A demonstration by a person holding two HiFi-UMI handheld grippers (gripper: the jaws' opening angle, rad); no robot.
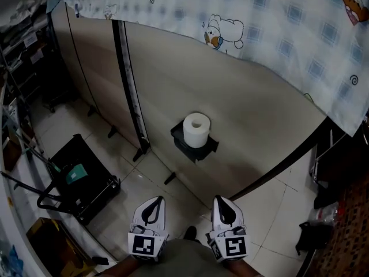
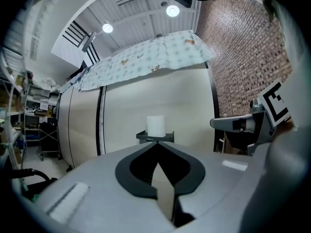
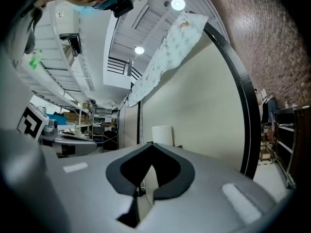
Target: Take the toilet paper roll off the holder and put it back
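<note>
A white toilet paper roll (image 1: pixel 196 130) stands upright on a black holder (image 1: pixel 195 146) fixed to a beige partition wall. Both grippers hang side by side well short of it, near the bottom of the head view. My left gripper (image 1: pixel 154 201) is shut with nothing held, and its tips point at the roll (image 2: pixel 156 126) and the holder (image 2: pixel 155 137) ahead. My right gripper (image 1: pixel 222 200) is shut too and holds nothing; the roll (image 3: pixel 162 134) shows just past its tips, a little to the right.
A black cart (image 1: pixel 81 178) with a green item stands on the tiled floor at left. Shelving (image 1: pixel 20 68) lines the far left. A patterned cloth (image 1: pixel 259 27) drapes over the partition top. Dark furniture and a bag (image 1: pixel 314 235) sit at right by a brick wall (image 2: pixel 243 52).
</note>
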